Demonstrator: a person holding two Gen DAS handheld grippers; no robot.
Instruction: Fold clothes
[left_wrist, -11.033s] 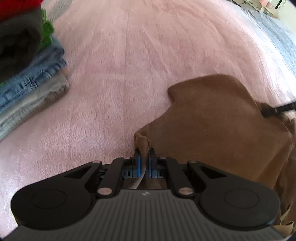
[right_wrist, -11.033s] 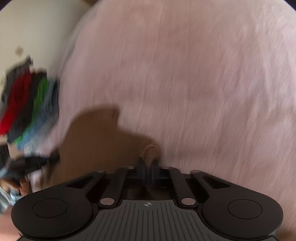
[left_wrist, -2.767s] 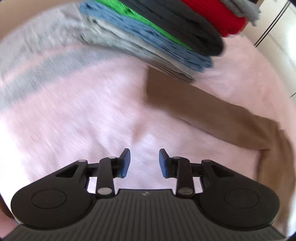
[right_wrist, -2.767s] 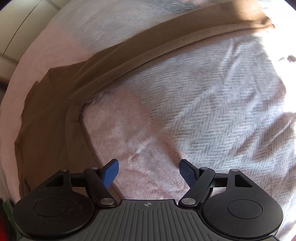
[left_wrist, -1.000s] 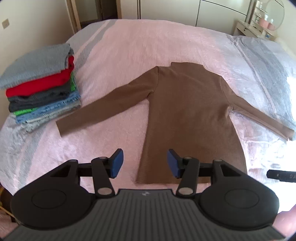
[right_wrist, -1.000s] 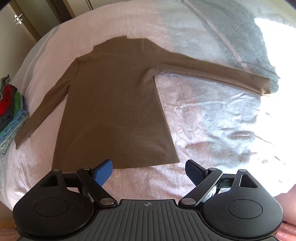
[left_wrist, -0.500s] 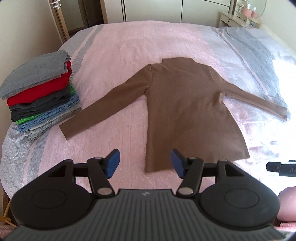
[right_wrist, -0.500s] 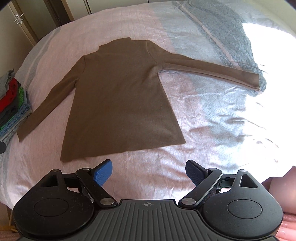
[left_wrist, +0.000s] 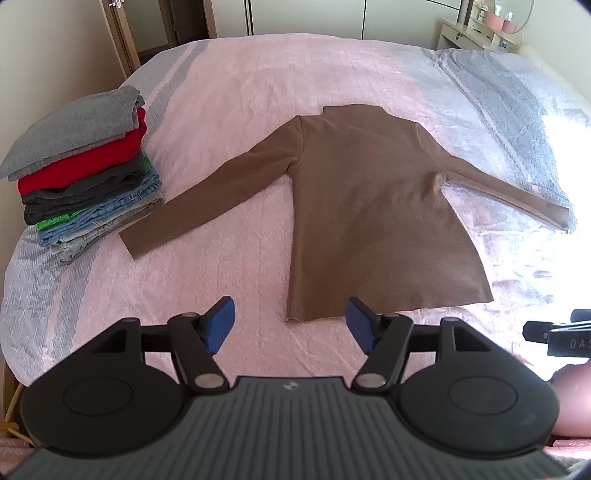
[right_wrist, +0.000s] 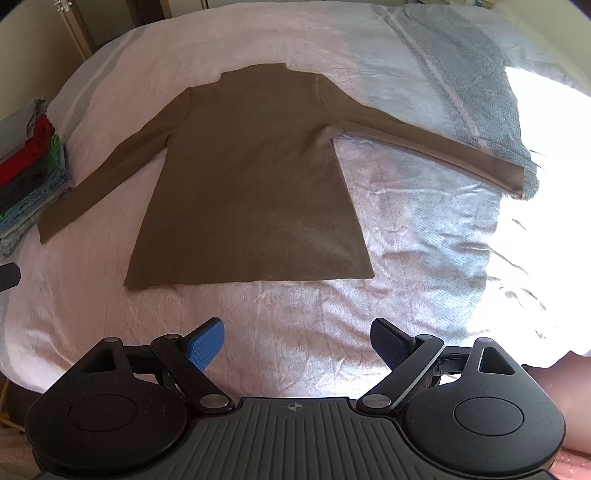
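Fingers: both pairs spread wide, nothing between them. Left gripper (left_wrist: 290, 319) and right gripper (right_wrist: 297, 343) hang over the near edge of the bed, apart from the garment.

Bed (left_wrist: 258, 85), pink cover with grey-blue herringbone bands, fills both views. Far right part washed out by sunlight; the right wrist view shows more of that glare and more of the right-hand band.

Brown long-sleeved top (left_wrist: 369, 206) lies flat mid-bed, collar far, hem near, both sleeves angled out and toward the near side. The right wrist view shows the right cuff (right_wrist: 513, 177) reaching the bright patch; the left wrist view shows the left cuff (left_wrist: 133, 242) just beside the stack.

Stack of folded clothes (left_wrist: 81, 177) at the left edge: grey on top, then red, dark grey, green, denim blue, pale grey. Whole in the left wrist view, only a sliver in the right.

Dresser with mirror (left_wrist: 491, 29) far right and wardrobe doors (left_wrist: 303, 16) show in the left wrist view only.
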